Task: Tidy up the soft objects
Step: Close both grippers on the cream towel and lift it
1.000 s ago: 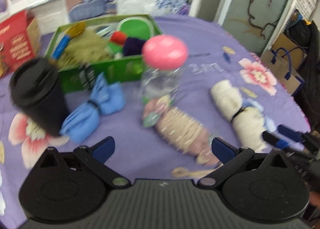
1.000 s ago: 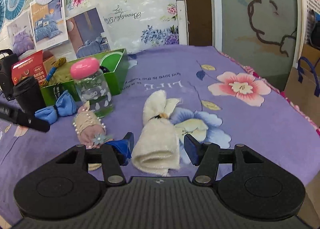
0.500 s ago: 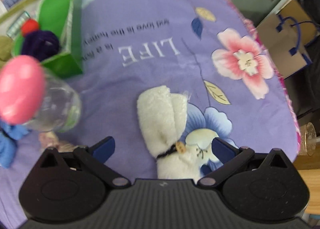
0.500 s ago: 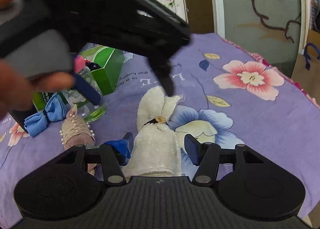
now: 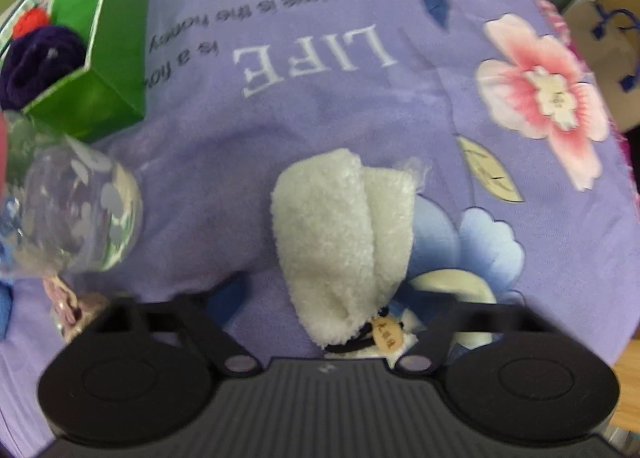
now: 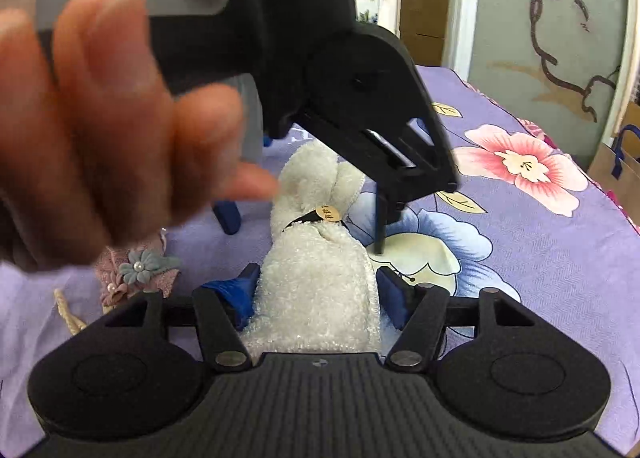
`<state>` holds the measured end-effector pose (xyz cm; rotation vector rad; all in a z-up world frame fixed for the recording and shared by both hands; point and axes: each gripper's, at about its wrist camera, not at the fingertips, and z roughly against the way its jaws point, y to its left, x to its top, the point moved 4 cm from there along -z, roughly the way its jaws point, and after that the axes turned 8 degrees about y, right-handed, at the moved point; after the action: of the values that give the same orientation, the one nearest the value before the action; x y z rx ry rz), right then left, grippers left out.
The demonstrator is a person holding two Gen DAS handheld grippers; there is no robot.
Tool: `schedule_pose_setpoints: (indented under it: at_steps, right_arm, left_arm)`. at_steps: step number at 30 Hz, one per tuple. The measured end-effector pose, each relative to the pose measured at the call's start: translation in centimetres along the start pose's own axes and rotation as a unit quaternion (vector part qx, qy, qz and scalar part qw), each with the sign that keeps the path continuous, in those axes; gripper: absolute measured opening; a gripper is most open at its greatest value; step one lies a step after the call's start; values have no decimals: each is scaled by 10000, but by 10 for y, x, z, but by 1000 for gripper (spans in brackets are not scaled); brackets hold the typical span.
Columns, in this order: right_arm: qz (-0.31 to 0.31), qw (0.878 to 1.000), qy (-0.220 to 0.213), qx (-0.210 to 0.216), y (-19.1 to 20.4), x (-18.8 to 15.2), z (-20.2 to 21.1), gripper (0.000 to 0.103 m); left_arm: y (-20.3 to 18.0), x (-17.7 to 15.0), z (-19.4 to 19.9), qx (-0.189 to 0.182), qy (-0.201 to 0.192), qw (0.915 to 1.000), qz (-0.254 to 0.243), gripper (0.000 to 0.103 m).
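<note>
A white fluffy towel roll [image 5: 340,226], tied with a black band and a small tag, lies on the purple flowered cloth [image 5: 320,106]. My left gripper [image 5: 332,306] points steeply down over the roll's tied neck. Its jaws are closing with the neck between them, and a gap still shows beside the blue finger [image 6: 226,214]. In the right wrist view the left gripper [image 6: 304,222] hangs over the towel roll [image 6: 320,282], held by a person's hand [image 6: 100,138]. My right gripper [image 6: 316,290] is closing on the roll's thick near end, its blue pads against both sides.
A green box [image 5: 100,90] with a dark purple yarn ball [image 5: 36,58] stands at the far left. A clear jar [image 5: 72,214] stands beside it. A pink lace roll with a flower [image 6: 136,270] lies left of the towel. A paper bag [image 5: 612,38] sits past the table's right edge.
The left gripper swung right from over the jar and pink roll, tipped down over the white roll, and its jaws narrowed around the neck. The right gripper sank a little and its jaws narrowed.
</note>
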<state>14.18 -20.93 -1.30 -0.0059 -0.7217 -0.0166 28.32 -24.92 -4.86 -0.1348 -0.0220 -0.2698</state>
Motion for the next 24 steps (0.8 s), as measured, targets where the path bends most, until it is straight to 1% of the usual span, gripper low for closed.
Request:
schedule_pose_setpoints:
  at_steps: [1, 2, 3, 5, 8, 10, 13, 16, 18, 19, 20, 22, 24]
  right_arm:
    - [-34, 9999, -19, 112, -2, 0, 1, 31]
    - [-54, 9997, -10, 230, -3, -1, 4, 17]
    - [-91, 9995, -2, 316, -5, 0, 6, 10]
    - [-132, 9990, -24, 418, -9, 0, 14, 6]
    - [-171, 9988, -157, 424, -13, 2, 35, 6]
    - [-23, 9993, -255, 284, -12, 6, 51, 6]
    - [250, 9990, -366, 80, -18, 19, 69, 6]
    - [725, 9961, -483, -127, -15, 49, 85, 6]
    - [1090, 9920, -610, -160, -7, 77, 91, 6]
    - [1264, 9896, -685, -100, -8, 97, 87, 6]
    - [1430, 9867, -773, -18, 0, 114, 86, 6]
    - [1797, 9793, -918, 129, 23, 149, 75, 6]
    - [2159, 9708, -982, 354, 53, 182, 55, 7]
  left_arm:
    - [-1, -1, 5, -146, 0, 9998, -152, 32]
    - [0, -3, 9, -341, 13, 9991, -255, 32]
    - [0, -6, 15, -514, -28, 9982, -294, 31]
    - [1, -14, 27, -721, -161, 9965, -381, 31]
    - [-3, -26, 43, -920, -325, 9942, -442, 31]
    - [-13, -33, 56, -1014, -439, 9925, -522, 31]
    - [-23, -33, 79, -1122, -650, 9895, -645, 31]
    - [-19, -18, 112, -1358, -1011, 9836, -616, 32]
    - [-3, -6, 141, -1482, -1336, 9786, -502, 32]
    - [11, -1, 158, -1487, -1511, 9763, -424, 32]
    - [25, 7, 172, -1466, -1691, 9740, -345, 32]
    - [62, 23, 198, -1389, -1969, 9705, -85, 32]
    - [106, 40, 216, -1229, -2145, 9686, 276, 32]
